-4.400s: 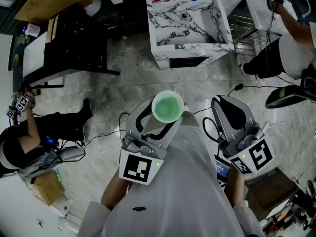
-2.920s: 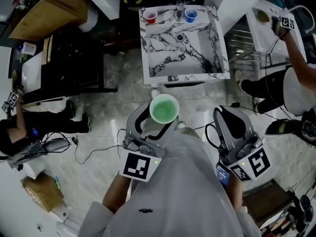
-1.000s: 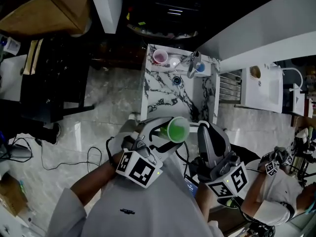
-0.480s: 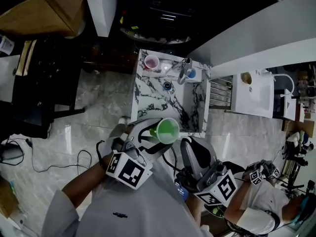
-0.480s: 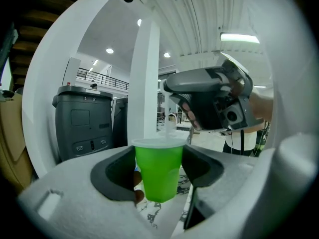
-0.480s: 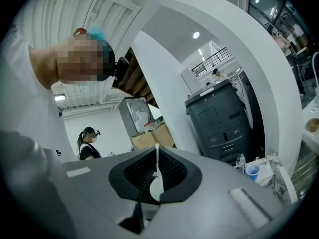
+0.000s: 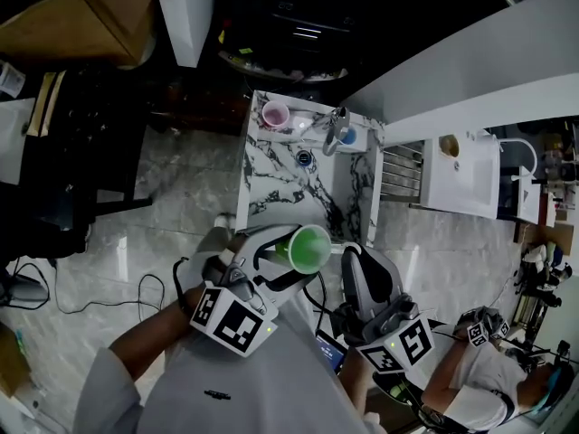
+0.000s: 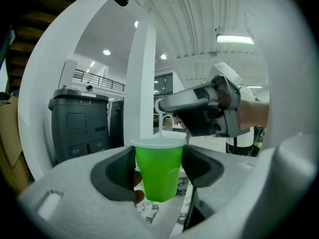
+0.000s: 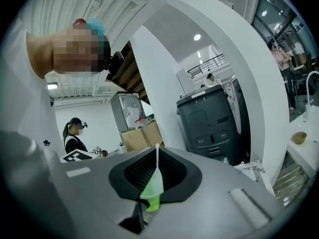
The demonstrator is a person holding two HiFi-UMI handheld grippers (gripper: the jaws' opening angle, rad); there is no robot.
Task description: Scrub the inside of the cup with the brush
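nearer the marble sink [image 7: 271, 183] than seconds ago, the left hand-held gripper [image 8: 158, 176] pinches the green cup [image 7: 309, 249] upright while the right hand-held gripper [image 9: 155, 171], clamped on the thin brush [image 9: 151, 193], holds its tip at the cup's mouth, so scrubbing seems yet to start.

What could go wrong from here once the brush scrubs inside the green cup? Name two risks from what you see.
The green cup hangs in mid-air, pinched only by its sides in the left gripper; a hard push might squash it or knock it loose. The brush has a thin handle nipped by the right gripper; it may twist or slip under scrubbing force.
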